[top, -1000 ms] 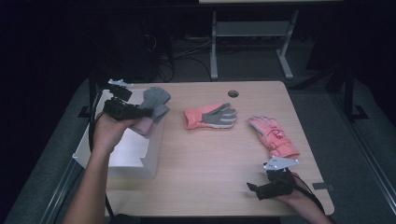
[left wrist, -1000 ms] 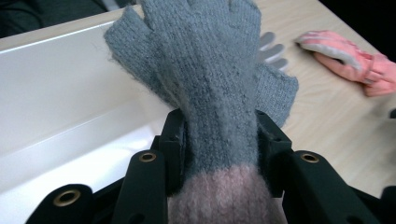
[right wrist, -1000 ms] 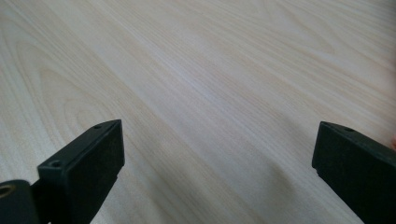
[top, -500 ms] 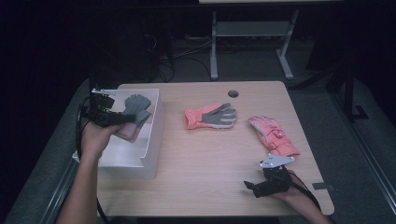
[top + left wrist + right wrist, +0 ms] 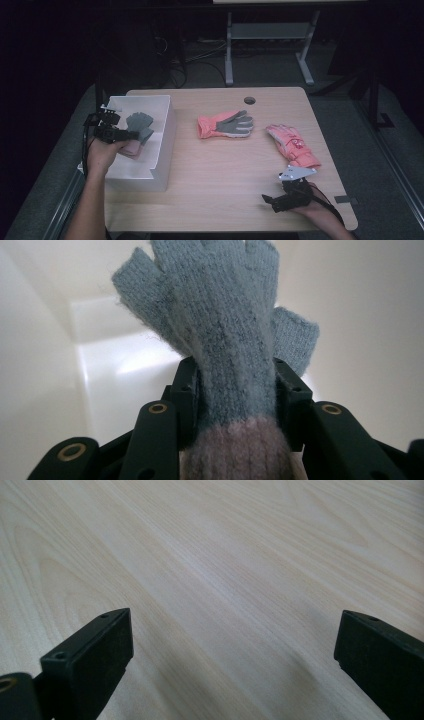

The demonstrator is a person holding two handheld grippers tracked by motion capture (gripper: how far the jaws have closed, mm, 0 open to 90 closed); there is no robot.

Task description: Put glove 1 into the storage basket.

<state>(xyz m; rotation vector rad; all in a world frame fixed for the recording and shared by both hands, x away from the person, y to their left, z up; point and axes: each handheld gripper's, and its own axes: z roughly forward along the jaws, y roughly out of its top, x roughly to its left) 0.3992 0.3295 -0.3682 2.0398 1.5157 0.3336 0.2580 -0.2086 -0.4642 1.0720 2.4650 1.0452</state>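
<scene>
Gripping a grey knit glove [image 5: 225, 335] near its pinkish cuff, the left gripper [image 5: 116, 134] hangs inside the white box [image 5: 165, 135] at the table's [image 5: 210, 185] left edge, jaws clamped on the wool, glove fingers pointing away along the jaws toward the box's far wall. Letting go here would likely drop it straight in; nothing blocks that. The right gripper [image 5: 280, 200] rests near the front edge, jaws wide apart over bare wood. A pink glove [image 5: 292, 145] lies just beyond it, long axis slanting away to the left, and a pink-and-grey glove [image 5: 225, 125] lies mid-table between the hands.
</scene>
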